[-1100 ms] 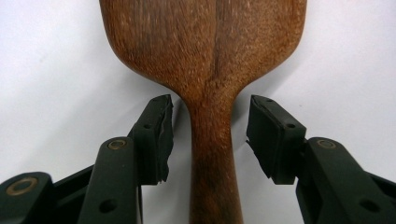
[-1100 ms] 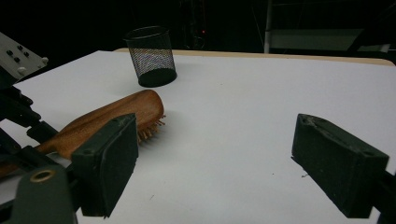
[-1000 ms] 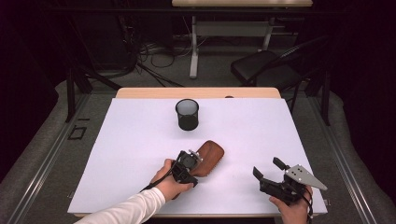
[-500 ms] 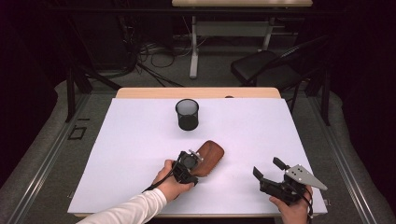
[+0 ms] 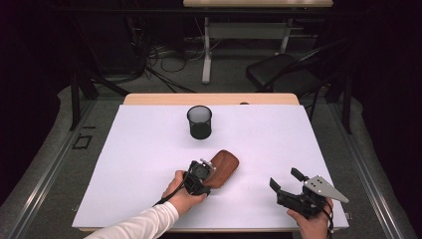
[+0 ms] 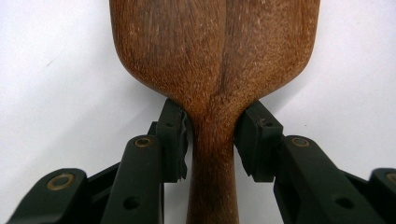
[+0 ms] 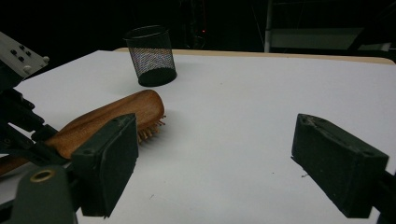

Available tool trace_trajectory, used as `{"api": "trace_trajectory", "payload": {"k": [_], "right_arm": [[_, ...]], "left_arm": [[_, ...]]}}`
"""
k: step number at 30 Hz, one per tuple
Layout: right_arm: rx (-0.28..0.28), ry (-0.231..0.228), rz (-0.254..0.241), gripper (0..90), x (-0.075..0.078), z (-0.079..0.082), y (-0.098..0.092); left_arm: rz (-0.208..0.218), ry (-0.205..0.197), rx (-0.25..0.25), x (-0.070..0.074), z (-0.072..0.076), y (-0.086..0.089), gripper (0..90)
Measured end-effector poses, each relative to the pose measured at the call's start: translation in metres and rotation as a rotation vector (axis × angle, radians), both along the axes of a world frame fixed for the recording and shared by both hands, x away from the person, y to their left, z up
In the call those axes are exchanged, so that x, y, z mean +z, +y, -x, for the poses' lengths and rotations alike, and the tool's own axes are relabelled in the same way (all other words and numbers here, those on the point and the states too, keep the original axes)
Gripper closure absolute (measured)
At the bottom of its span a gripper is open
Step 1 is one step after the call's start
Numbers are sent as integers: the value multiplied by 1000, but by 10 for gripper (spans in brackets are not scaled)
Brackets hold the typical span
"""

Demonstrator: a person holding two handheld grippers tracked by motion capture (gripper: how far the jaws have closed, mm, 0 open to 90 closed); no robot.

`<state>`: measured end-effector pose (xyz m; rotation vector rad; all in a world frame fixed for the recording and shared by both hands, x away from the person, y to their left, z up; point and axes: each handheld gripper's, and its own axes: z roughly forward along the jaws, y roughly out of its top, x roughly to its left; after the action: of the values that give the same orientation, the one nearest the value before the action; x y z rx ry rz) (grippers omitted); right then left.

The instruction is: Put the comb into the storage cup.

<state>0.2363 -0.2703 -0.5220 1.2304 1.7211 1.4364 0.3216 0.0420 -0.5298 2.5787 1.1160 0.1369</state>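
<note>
Covering nearly the whole desk, the white rectangular table sheet (image 5: 149,149) leaves only a strip of pale wood bare along the far edge, and most of the sheet lies open. Taking the black wire-mesh pen cup (image 5: 199,122) as the landmark: it stands upright toward the far middle, well apart from every edge.

Nearer the person than the cup, and slightly to its right, lies the brown wooden paddle hairbrush (image 6: 215,51), bristles down on the sheet, smooth back up. That flat lie probably explains the grip: the left gripper (image 6: 211,135) comes in low along the handle, its jaws closed most of the way around the narrow neck just below the head. The pads look seated or nearly so; I cannot tell whether they press.

Well to the right of the cup and close to the near edge, the right gripper (image 5: 293,186) hovers with jaws spread wide and nothing between them. Open sheet separates brush from cup.
</note>
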Motion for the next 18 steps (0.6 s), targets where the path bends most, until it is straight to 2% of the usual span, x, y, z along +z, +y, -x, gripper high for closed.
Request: {"api": "trace_trajectory", "payload": {"k": [12,18], "right_arm": [[0,2,1,143,0,0,0],[0,4,-1,143,0,0,0]], "left_arm": [[-1,-14,-9,0,2,2,691],[13,-15,-11,0,2,4,704]]}}
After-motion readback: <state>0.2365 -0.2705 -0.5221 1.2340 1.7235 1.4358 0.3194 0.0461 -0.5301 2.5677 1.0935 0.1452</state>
